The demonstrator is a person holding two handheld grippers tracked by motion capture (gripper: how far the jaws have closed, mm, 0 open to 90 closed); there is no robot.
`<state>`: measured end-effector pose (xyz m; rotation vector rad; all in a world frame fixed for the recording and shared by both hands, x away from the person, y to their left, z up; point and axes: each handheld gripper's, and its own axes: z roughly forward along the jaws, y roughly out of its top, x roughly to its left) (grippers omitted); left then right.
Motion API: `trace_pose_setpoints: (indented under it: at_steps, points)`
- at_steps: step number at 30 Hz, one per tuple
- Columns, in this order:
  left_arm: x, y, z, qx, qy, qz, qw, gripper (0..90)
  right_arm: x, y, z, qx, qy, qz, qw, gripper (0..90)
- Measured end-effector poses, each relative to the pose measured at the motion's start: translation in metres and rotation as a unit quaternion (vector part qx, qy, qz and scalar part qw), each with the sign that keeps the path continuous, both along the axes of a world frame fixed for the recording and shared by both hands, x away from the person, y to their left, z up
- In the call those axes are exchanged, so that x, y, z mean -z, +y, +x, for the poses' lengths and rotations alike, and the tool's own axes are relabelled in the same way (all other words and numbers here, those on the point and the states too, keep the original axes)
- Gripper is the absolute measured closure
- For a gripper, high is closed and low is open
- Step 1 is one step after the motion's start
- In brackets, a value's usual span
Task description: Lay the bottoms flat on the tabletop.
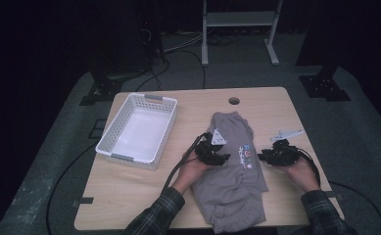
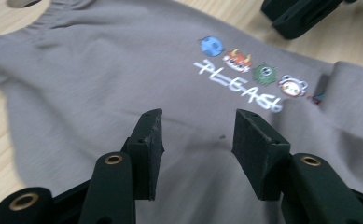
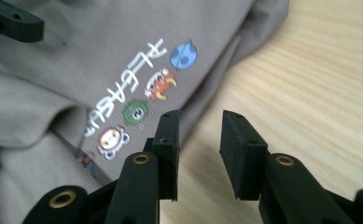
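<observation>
Both grippers, left point(image 2: 198, 135) and right point(image 3: 198, 140), gape half-open, empty; the shirt point(image 1: 234, 161) looks soft, limp: pinch its folded edge.

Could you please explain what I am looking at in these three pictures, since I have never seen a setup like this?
A person sits at a wooden table and holds a hand-held two-jaw tool in each hand. The high view looks down from above: the left gripper is over a folded grey garment, and the right gripper is at its edge. A white basket stands to the left. The other two pictures come from cameras riding on the grippers, looking along their black jaws. Both show the garment's printed cartoon faces. Both pairs of jaws stand apart with nothing between them, so nothing is held.
</observation>
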<state>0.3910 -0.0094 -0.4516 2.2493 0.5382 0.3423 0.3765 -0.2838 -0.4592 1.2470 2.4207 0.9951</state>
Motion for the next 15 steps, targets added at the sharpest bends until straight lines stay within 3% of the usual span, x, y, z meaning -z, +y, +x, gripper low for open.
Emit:
trace_pose_setpoints:
  at_steps: [8,15]
  points:
    - [0.006,-0.018,-0.006,0.024,0.001,0.000,0.9997,48.6,0.008,0.007,0.000,-0.022,0.014,-0.009,0.9996,64.1]
    - [0.017,-0.031,-0.011,0.046,-0.005,0.026,0.9986,45.0,0.009,0.011,-0.001,-0.038,0.005,-0.016,0.9991,62.7]
